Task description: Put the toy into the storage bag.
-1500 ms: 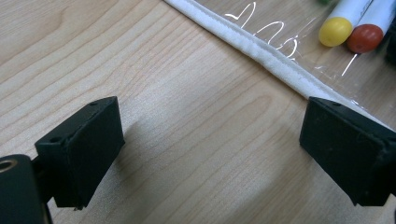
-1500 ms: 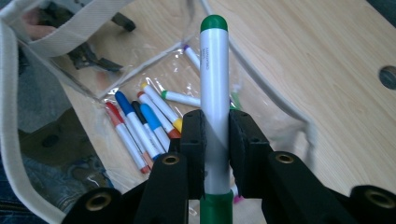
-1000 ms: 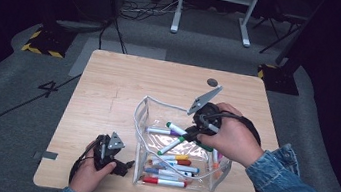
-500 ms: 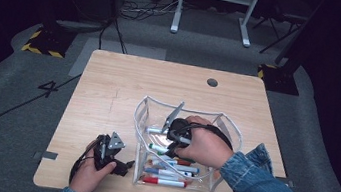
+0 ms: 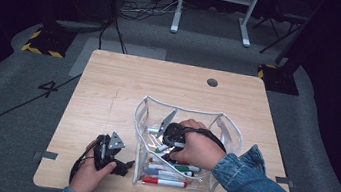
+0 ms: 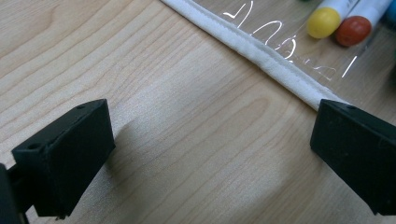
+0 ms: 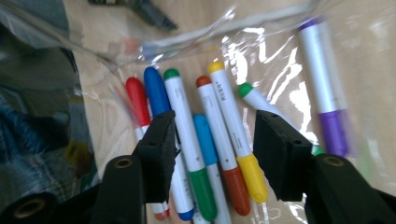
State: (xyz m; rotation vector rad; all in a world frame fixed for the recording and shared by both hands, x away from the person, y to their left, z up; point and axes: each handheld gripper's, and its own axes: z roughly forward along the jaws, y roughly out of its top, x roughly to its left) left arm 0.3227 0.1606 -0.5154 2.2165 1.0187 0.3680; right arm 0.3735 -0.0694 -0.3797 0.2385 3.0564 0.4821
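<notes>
A clear plastic pouch with a white trimmed rim stands open on the wooden bench, in the lower middle of the high view. Inside it lies a heap of markers, piled toward the pouch's near end at the bottom of the frame; red, green and blue caps show through the clear wall.

The right gripper is down inside the pouch, the hand around it reaching in over the rim. In the right gripper view its fingers stand partly apart, having just been opening, with nothing pressed between the pads. Under the gap lie several markers side by side: one with green ends, a blue one, an orange-red one and a yellow one. A red marker and a dark blue one lie left of them, a green-capped one to the right, and a purple marker apart at the upper right of that frame.

The left gripper rests on the bench at the lower left of the high view, just beside the pouch's near left corner. In the left gripper view its fingers stand wide over bare wood, holding nothing; the pouch's white edge crosses the upper right, with a yellow cap and a red cap behind it.
</notes>
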